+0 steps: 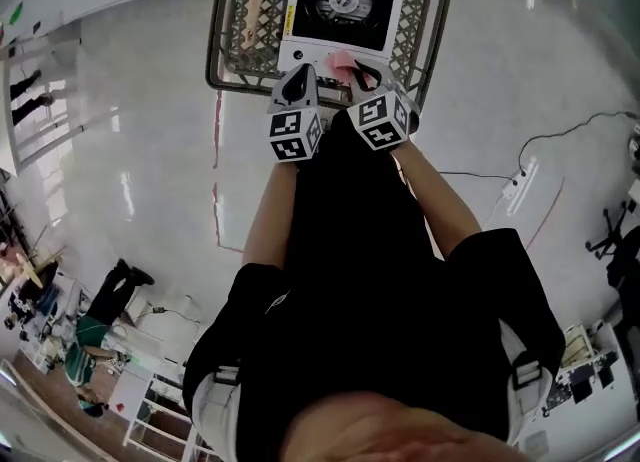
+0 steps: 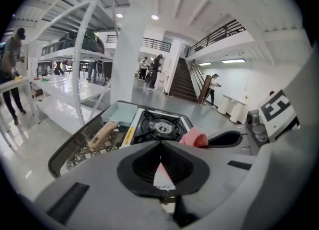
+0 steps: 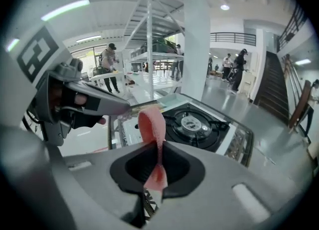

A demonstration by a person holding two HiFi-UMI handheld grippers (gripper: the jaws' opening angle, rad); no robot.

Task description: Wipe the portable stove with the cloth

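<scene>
pink cloth [image 3: 151, 124] pinched in r gripper [image 3: 158, 148], over stove [image 3: 195, 124] front.

No legible text or numbers; yellow label [image 1: 290, 18] on portable stove [image 1: 343, 5] unreadable.

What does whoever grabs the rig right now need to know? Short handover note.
The left gripper has its fingers shut with nothing between them, and it is held at the stove's front edge.
The right gripper is shut on the pink cloth, which loops up out of the fingers.
The stove sits on the glass table, straight ahead, with its burner uncovered.
Done: the cloth is in hand. No sign shows whether any wiping has happened.
Left: lower the cloth onto the stove and wipe it.
</scene>
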